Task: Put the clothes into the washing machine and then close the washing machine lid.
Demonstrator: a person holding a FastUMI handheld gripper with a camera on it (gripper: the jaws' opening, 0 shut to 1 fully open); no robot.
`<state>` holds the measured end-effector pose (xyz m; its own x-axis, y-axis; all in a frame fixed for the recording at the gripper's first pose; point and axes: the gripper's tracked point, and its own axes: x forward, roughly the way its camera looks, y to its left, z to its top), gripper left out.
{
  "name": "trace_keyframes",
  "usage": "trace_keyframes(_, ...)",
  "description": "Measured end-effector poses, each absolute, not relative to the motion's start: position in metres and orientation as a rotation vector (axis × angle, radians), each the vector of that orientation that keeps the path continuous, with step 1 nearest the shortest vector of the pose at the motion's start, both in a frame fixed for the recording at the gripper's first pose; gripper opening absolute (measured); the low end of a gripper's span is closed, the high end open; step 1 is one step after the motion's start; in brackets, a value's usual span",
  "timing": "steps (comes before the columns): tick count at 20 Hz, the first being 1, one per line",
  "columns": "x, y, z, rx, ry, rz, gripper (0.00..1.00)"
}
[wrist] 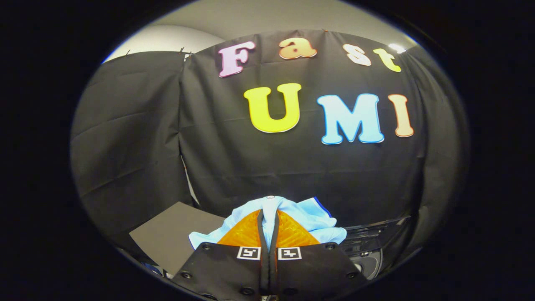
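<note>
My gripper is shut on a light blue garment, a fold of which is pinched between the two fingers. The cloth bunches out on both sides of the fingertips and is held up in the air. Below and to the right of the fingers lies the dark top of the washing machine, with a round part showing near its lower edge. Most of the machine is hidden behind the fingers and the garment.
A flat dark grey panel lies below and to the left of the fingers. The black cloth wall stands close behind, and a pale ceiling shows above it.
</note>
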<state>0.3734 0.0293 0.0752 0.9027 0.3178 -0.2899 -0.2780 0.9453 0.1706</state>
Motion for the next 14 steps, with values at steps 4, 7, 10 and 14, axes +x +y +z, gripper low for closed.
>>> trace_keyframes(4,0.377,-0.028,0.067,0.134,0.320,0.246,0.01)
trace_keyframes(7,0.374,-0.063,0.062,0.140,0.316,0.216,0.01)
trace_keyframes(10,0.371,-0.092,0.054,0.148,0.313,0.194,0.01)
trace_keyframes(14,0.364,-0.110,0.034,0.141,0.331,0.192,0.01)
